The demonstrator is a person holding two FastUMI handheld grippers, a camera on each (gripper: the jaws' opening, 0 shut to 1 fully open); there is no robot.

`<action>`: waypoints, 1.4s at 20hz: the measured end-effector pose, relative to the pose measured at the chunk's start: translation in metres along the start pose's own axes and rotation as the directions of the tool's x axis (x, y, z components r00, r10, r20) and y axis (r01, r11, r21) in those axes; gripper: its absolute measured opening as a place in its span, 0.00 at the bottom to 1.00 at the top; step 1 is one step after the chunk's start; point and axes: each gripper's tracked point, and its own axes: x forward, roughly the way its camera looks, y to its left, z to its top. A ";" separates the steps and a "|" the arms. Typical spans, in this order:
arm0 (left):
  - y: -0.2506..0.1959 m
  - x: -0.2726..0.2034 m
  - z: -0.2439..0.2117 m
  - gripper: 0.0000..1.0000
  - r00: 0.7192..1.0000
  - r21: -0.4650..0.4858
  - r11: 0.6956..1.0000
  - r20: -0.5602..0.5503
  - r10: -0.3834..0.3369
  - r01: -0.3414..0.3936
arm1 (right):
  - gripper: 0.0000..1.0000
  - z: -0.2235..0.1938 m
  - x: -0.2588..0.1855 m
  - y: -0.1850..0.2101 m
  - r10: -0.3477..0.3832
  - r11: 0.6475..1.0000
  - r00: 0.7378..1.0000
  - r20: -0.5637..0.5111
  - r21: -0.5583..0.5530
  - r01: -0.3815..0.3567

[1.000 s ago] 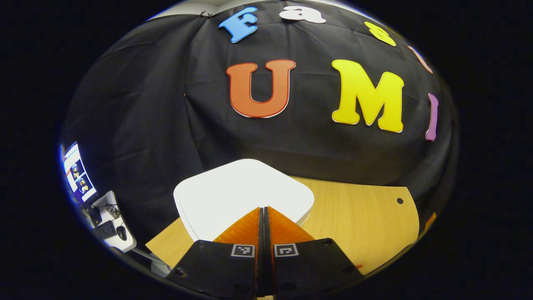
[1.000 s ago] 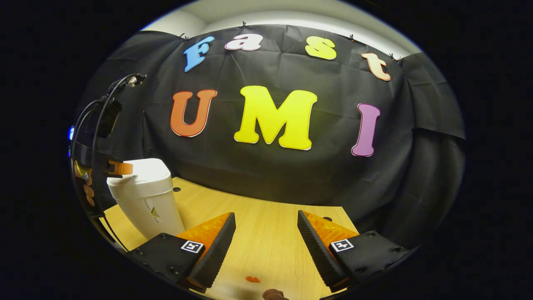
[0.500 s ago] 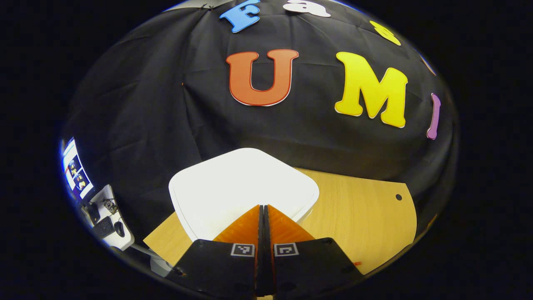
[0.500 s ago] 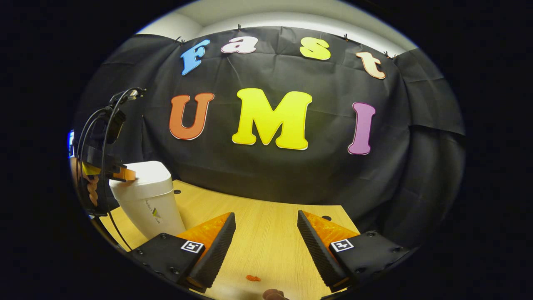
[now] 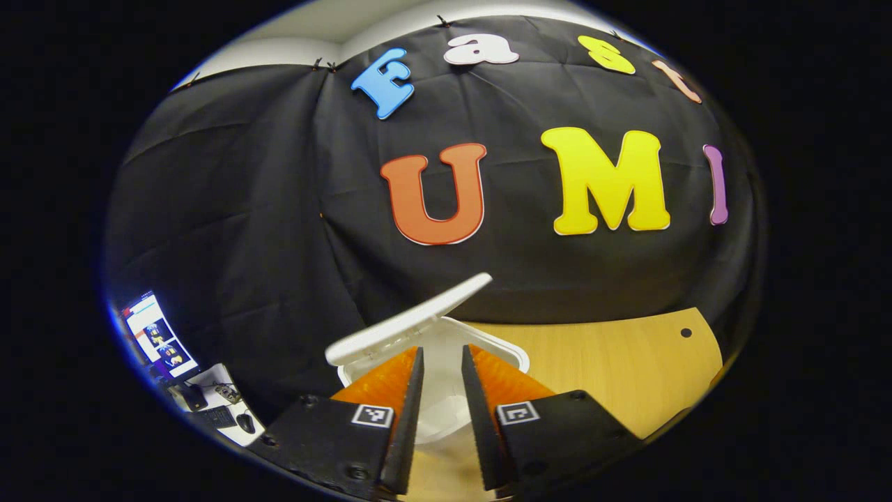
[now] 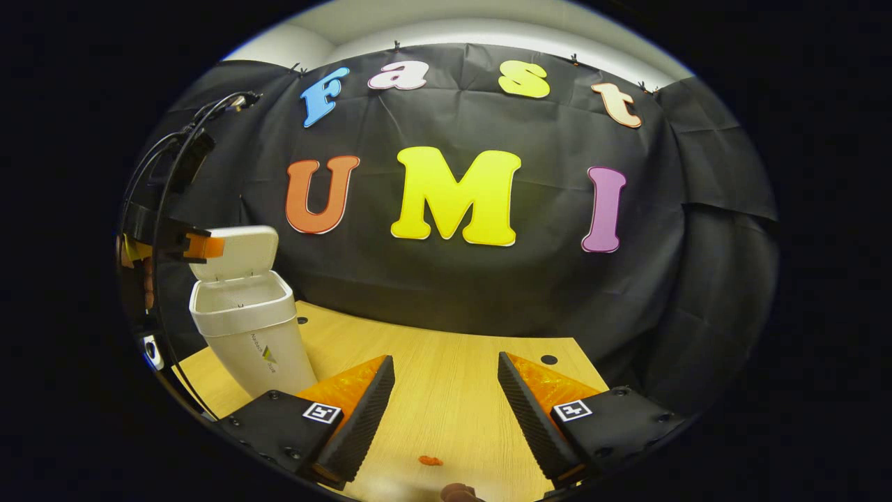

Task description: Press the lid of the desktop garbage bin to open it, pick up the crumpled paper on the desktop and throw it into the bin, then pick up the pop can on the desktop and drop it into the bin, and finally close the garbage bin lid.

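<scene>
1. Left gripper view: the bin sits just ahead of the left gripper, white, on the wooden desk. The lid is popped up, tilted back to the left, mouth exposed. Left gripper's fingers stand a little apart w/ nothing between them, over the near rim, not touching the lid as far as I can tell. A side table w/ a screen shows at far left.

2. Same view, advice: the press looks done, so no need to push again. Lift the gripper clear & keep it off the raised lid, or it may swing down.

3. Right gripper view: the right gripper is wide open & empty, low over the desk. Bin is near, off to its left, lid standing up behind the mouth. The left gripper hangs by the lid's upper edge; contact is too small to tell.

4. Same view: small orange bit lies on the desk between the fingers; a dark rounded thing at the bottom edge, can't ID it. Paper & can: can't place either.

5. Next, prob.: find the paper, come down w/ fingers straddling it, squeeze gently, carry over the open mouth before letting go.
</scene>
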 end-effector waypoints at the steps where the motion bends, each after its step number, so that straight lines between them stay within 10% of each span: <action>1: -0.006 -0.004 0.000 0.51 1.000 -0.013 1.000 0.013 -0.018 0.018 | 0.94 -0.002 -0.002 0.000 -0.002 1.000 1.000 -0.003 -0.002 0.002; 8: -0.039 -0.027 -0.022 0.99 0.992 0.015 0.992 0.020 -0.123 0.123 | 0.94 -0.025 -0.006 -0.010 -0.029 0.999 0.998 -0.061 -0.017 0.028; 21: -0.069 -0.045 -0.174 0.99 0.936 0.092 0.956 -0.249 -0.250 0.279 | 0.94 -0.154 0.026 0.017 0.005 0.996 0.920 -0.392 -0.081 -0.040; 28: -0.071 -0.039 -0.221 0.99 0.895 0.105 0.936 -0.345 -0.282 0.336 | 0.94 -0.242 0.047 0.035 0.038 0.990 0.780 -0.624 -0.084 -0.115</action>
